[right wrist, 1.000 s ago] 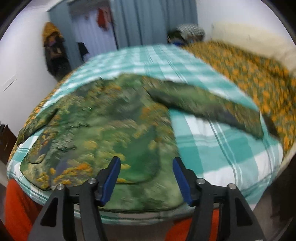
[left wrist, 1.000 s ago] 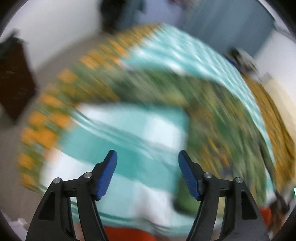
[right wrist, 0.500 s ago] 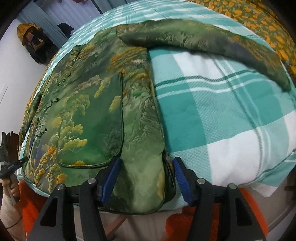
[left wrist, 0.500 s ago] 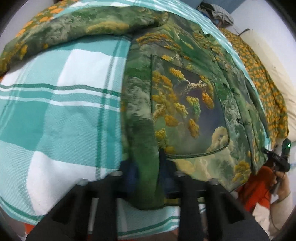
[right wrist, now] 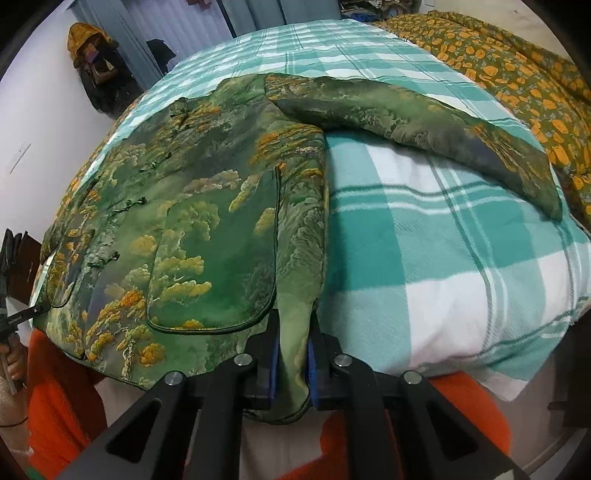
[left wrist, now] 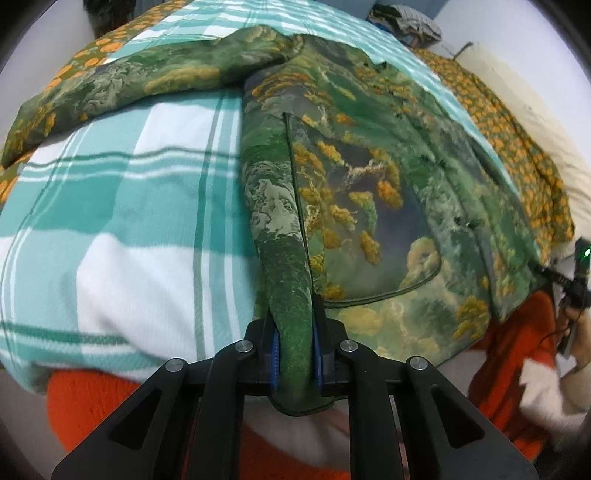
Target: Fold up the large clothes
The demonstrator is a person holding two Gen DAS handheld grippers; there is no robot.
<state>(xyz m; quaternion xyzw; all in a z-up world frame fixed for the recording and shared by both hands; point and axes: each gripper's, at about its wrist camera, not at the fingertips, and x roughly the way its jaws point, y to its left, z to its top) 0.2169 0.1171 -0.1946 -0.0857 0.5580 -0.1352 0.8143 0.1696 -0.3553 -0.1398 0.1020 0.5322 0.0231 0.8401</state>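
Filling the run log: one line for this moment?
left gripper: shut on green brocade jacket hem | right gripper: shut on hem | jacket flat on teal plaid blanket

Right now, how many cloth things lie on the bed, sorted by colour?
Green patterned jacket: 1
Teal and white checked blanket: 1
Orange flowered cover: 1
Total: 3

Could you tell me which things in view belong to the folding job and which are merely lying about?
Belonging to the job:
- green jacket, spread on the bed
- left claw, shut on the jacket's hem corner
- right claw, shut on the other hem corner

Lying about:
- checked blanket
- orange-flowered cover
- clothes pile at the far end
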